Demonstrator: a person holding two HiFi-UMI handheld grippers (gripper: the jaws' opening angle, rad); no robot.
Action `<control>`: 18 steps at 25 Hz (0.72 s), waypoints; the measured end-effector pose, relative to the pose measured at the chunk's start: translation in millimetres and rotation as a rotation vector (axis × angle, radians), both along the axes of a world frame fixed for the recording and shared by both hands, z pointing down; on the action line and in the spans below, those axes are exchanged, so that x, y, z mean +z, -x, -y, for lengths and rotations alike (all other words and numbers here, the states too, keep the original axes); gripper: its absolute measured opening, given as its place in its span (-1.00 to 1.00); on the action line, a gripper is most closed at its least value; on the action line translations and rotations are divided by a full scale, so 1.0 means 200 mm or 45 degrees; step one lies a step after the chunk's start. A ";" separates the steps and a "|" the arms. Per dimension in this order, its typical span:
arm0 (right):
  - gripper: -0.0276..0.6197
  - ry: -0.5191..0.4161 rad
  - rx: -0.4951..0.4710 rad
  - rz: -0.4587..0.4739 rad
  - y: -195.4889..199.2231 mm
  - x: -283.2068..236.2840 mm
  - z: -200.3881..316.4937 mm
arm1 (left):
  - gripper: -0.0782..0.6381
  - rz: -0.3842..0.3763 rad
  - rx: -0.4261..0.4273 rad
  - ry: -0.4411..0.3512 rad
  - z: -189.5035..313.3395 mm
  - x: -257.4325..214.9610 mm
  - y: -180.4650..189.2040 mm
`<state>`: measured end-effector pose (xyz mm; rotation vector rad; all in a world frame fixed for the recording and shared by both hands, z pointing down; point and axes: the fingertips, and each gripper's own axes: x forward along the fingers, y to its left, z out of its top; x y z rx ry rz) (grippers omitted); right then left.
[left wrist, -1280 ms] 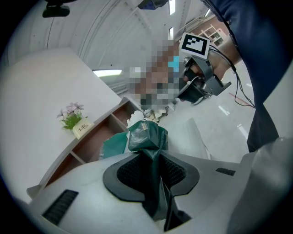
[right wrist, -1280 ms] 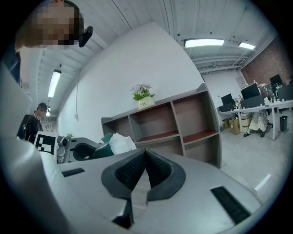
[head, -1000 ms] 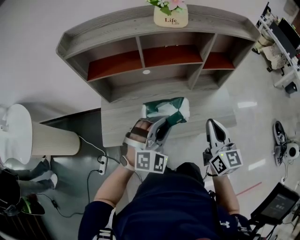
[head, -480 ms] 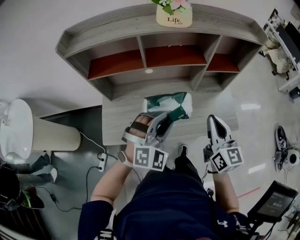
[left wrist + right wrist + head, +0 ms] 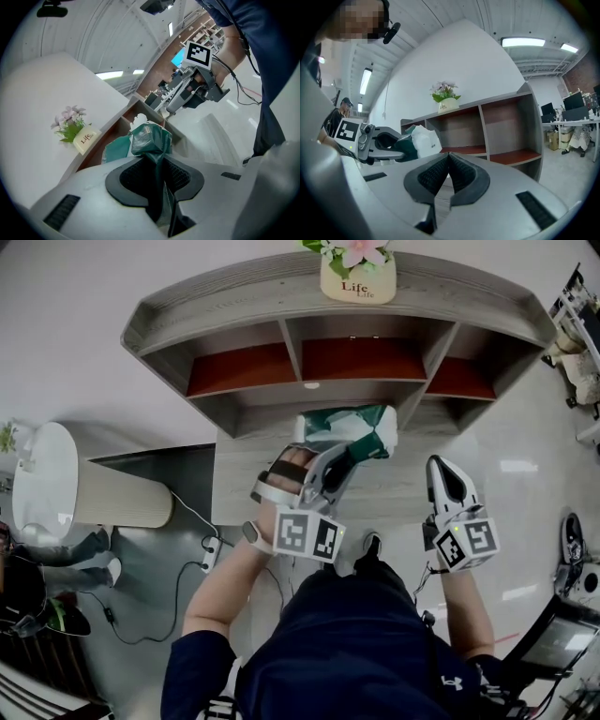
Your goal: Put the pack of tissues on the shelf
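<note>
The pack of tissues [image 5: 349,430], in green and white wrapping, hangs in the air just in front of the shelf's middle compartment. My left gripper [image 5: 339,463] is shut on its green wrapper, and the wrapper [image 5: 151,140] shows pinched between the pads in the left gripper view. The shelf [image 5: 281,301] is curved grey wood with three red-floored compartments. My right gripper [image 5: 441,474] hangs to the right of the pack, shut with nothing in it [image 5: 447,161]. The right gripper view shows the pack [image 5: 423,140] level with the shelf [image 5: 506,126].
A flower pot [image 5: 357,278] stands on top of the shelf. A low grey wooden table [image 5: 403,493] sits below the grippers. A white round stand [image 5: 47,493] and a power strip [image 5: 208,554] are on the floor at the left. Desks [image 5: 576,122] stand far right.
My left gripper has carried the pack forward, closer to the shelf's middle compartment. My right gripper has moved forward alongside it, still shut.
</note>
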<state>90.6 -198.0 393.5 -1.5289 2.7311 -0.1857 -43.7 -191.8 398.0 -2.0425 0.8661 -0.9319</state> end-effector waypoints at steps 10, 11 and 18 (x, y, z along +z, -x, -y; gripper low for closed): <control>-0.91 -0.060 -0.106 -0.203 -0.04 0.00 0.27 | -0.50 0.057 -0.009 -0.039 0.28 -0.06 -0.05; -0.91 -0.067 -0.119 -0.223 -0.04 0.00 0.30 | -0.50 0.065 -0.014 -0.040 0.31 -0.06 -0.05; -0.91 -0.092 -0.191 -0.284 -0.03 -0.02 0.43 | -0.50 0.072 -0.033 -0.061 0.51 -0.09 -0.08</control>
